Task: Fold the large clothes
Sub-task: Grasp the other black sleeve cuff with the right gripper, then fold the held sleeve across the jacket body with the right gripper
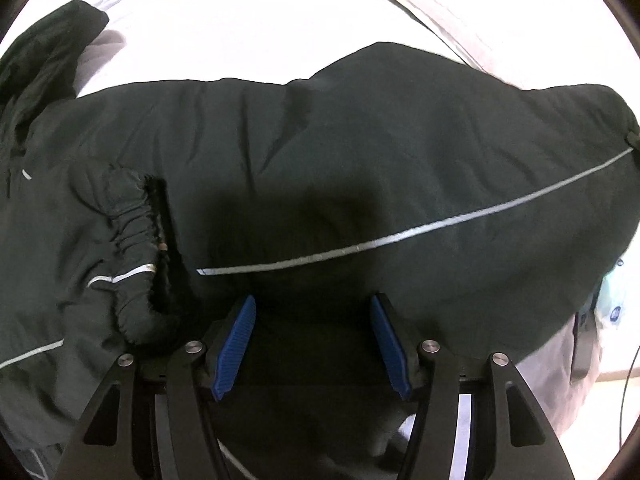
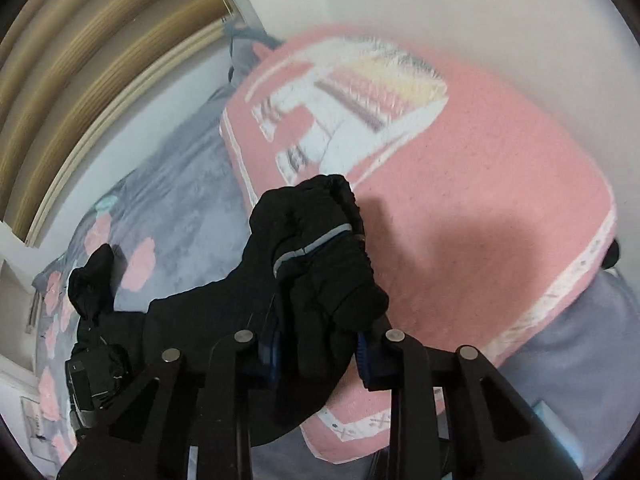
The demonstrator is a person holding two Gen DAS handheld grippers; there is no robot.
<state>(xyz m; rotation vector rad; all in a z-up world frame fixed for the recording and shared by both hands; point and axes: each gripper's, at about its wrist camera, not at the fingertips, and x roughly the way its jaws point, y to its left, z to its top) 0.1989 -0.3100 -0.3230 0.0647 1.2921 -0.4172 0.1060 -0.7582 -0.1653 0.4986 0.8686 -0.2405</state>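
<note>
- The dark jacket [image 1: 360,152] is lying spread on the white sheet [image 1: 240,20], filling the view ahead of and beneath the left gripper [image 1: 312,344].
- The pink blanket [image 2: 480,200] is lying beyond the right gripper [image 2: 320,354].
- A grey stripe [image 1: 400,240] is crossing the jacket just ahead of the left fingertips.
- The left jaws are standing apart, gripping nothing.
- The right jaws are clamping the jacket's sleeve cuff [image 2: 320,248], which is bunching up ahead of the pads.

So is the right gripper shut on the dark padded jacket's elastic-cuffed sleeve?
Shut on it: the sleeve sits bunched between the right gripper pads.
</note>
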